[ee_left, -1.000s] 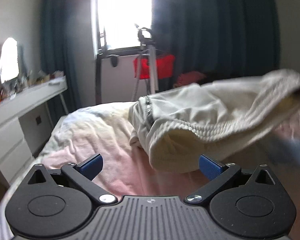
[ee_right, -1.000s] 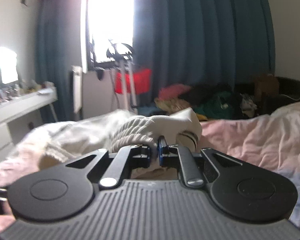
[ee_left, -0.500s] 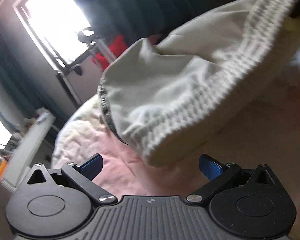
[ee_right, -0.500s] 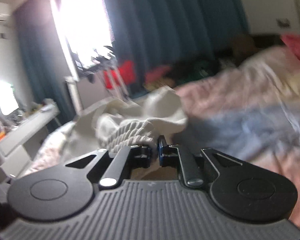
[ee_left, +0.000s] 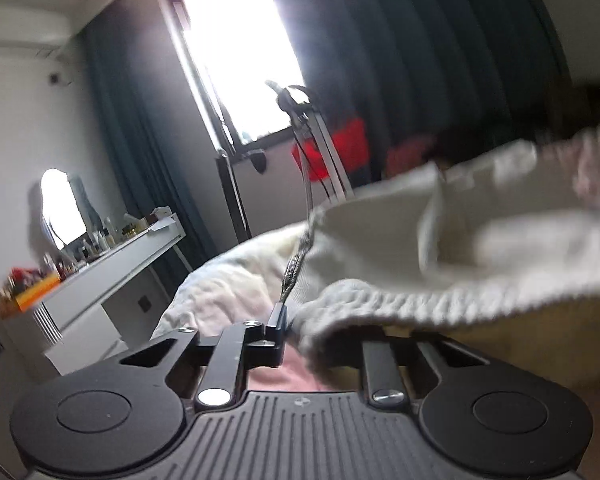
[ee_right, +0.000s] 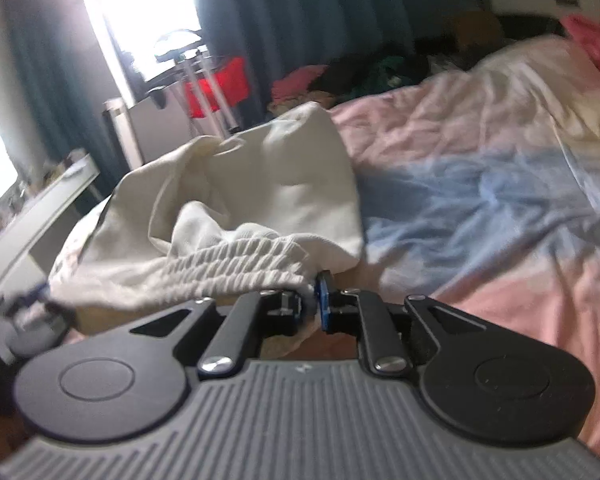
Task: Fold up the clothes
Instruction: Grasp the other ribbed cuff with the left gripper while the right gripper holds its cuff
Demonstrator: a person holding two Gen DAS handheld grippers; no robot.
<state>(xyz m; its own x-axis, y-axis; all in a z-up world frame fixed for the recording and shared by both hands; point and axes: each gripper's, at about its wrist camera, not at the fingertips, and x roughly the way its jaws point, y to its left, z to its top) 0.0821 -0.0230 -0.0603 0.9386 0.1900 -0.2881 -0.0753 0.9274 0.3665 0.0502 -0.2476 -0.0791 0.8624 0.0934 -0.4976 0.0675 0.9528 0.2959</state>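
L gripper [ee_left: 296,330]: we see its fingers drawn together on the ribbed hem of the cream jacket [ee_left: 440,240], by the zipper [ee_left: 296,268].
R gripper [ee_right: 311,306]: pinched tight on the same hem.
Jacket: held between both grippers, above the pink-and-blue bedsheet [ee_right: 480,168]; far part rests on bed.
Bkgd: window [ee_left: 240,64], white dresser [ee_left: 112,276].

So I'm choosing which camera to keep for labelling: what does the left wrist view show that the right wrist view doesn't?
Only the left wrist view shows the garment's zipper and the round mirror.

Only the right shows the pink-and-blue bedspread stretching away and the right tool pinching the ribbed hem.

Both show the cream garment, the bright window and the white desk.
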